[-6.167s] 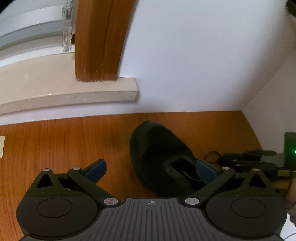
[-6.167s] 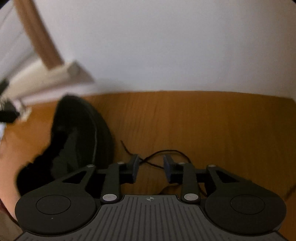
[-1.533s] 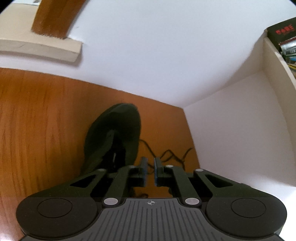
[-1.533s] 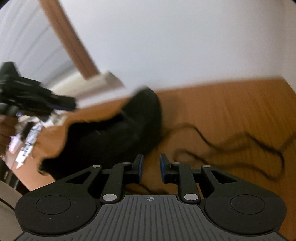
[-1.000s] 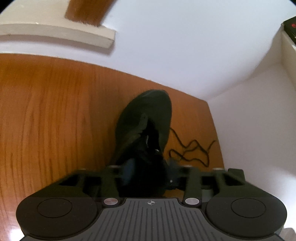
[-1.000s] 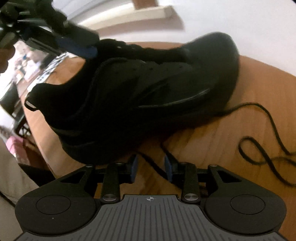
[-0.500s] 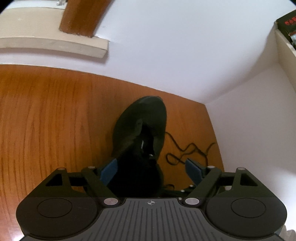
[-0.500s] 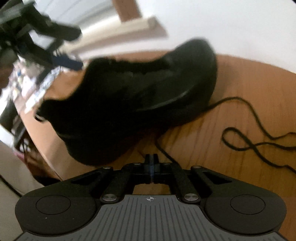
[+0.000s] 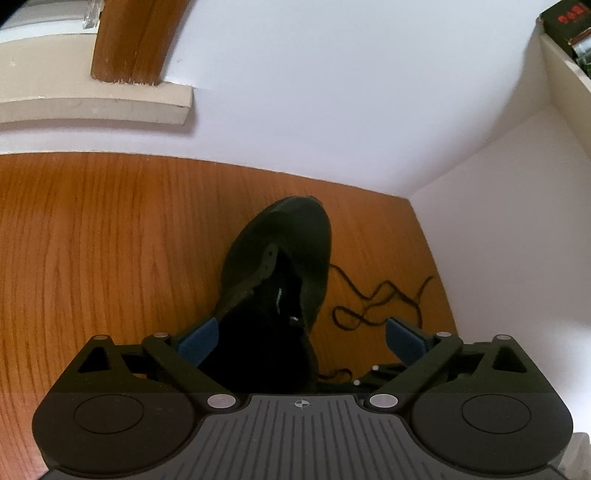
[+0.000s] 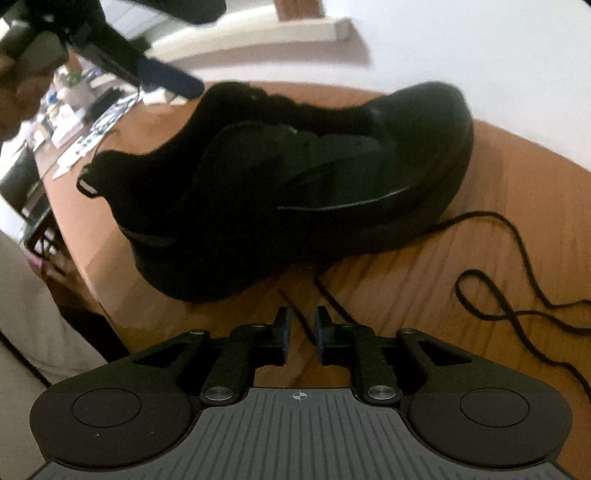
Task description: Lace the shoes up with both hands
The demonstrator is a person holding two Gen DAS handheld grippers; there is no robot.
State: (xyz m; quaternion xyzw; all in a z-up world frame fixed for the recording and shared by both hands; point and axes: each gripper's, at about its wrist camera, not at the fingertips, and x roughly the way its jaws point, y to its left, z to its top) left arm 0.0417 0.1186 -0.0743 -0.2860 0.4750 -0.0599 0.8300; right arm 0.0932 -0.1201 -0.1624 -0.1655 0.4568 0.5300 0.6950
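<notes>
A black shoe (image 10: 280, 177) lies on the wooden desk (image 9: 92, 258), its loose lace (image 10: 517, 295) trailing beside it. The right gripper (image 10: 300, 338) is nearer the lace, fingers opening around a strand. The left gripper (image 9: 301, 336) spreads empty over the heel.

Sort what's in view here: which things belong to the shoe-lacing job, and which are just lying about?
Part of the job:
- shoe
- lace
- left gripper, opening
- right gripper, opening, lace between its fingers

Lying about:
- papers
- boxes on the shelf
- window ledge
</notes>
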